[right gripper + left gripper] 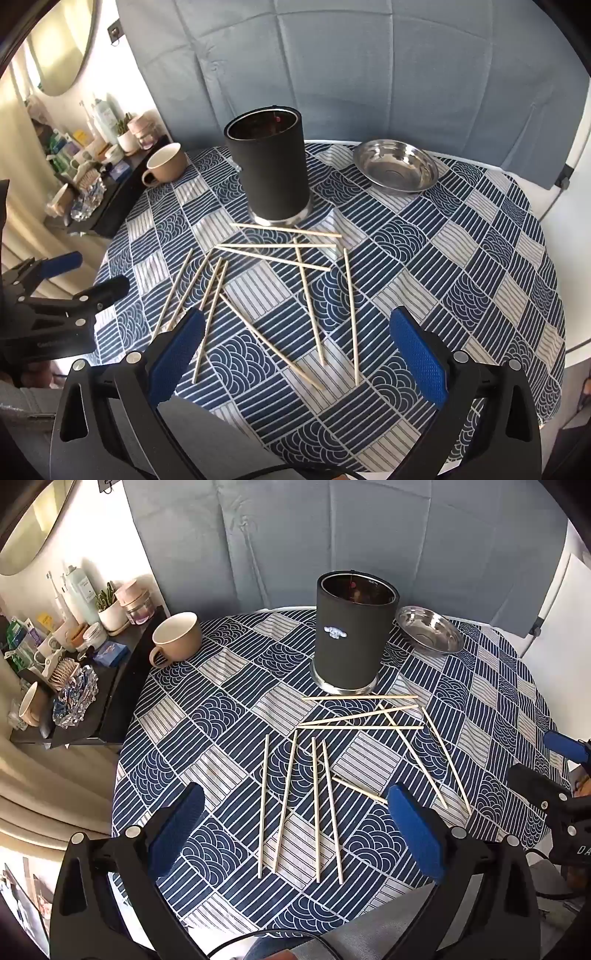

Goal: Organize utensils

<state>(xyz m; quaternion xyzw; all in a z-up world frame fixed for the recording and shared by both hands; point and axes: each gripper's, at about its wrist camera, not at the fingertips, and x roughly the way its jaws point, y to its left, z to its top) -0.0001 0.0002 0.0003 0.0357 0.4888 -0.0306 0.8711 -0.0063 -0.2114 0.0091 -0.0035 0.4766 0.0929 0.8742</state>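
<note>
Both wrist views look down from the near edge, sharing the chopsticks [317, 812] and black holder [269, 170].

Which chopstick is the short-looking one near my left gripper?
Start at the black canister on the patterned tablecloth. Come toward the camera past the crossed chopsticks to the four parallel ones. The chopstick lies just right of them, angled, its end hidden behind the left gripper's right finger.

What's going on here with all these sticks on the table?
A person holds two grippers over a round table with a blue patterned cloth. Wooden chopsticks lie scattered on it, some crossing each other. Behind them stands a tall black holder, with a tan mug and a steel bowl on either side of it. The left gripper and right gripper are both open and hold nothing; no chopstick has been picked up yet.
</note>
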